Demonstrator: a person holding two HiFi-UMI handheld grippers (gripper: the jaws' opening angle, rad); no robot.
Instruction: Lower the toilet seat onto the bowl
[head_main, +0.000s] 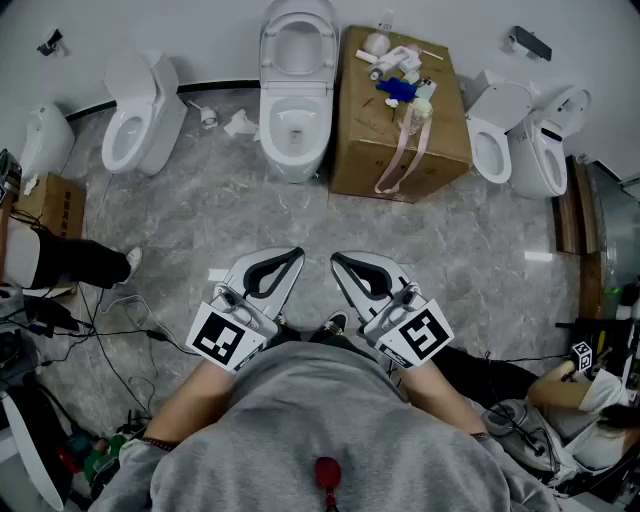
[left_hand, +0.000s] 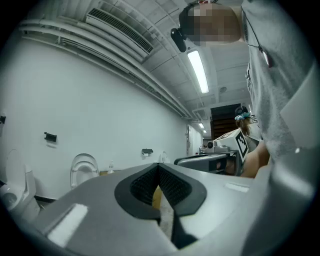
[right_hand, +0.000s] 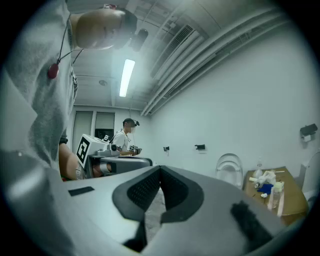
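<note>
A white toilet stands against the far wall, straight ahead of me, with its seat and lid raised upright over the bowl. It shows small in the left gripper view and in the right gripper view. My left gripper and right gripper hover side by side close to my body, well short of the toilet. Both point level toward it. In its own view the left gripper has its jaws together with nothing between them, and so does the right gripper.
A cardboard box with bottles and a strap stands right of the toilet. Other toilets stand at the left and right. Cables trail over the marble floor at my left. People sit at the left edge and lower right.
</note>
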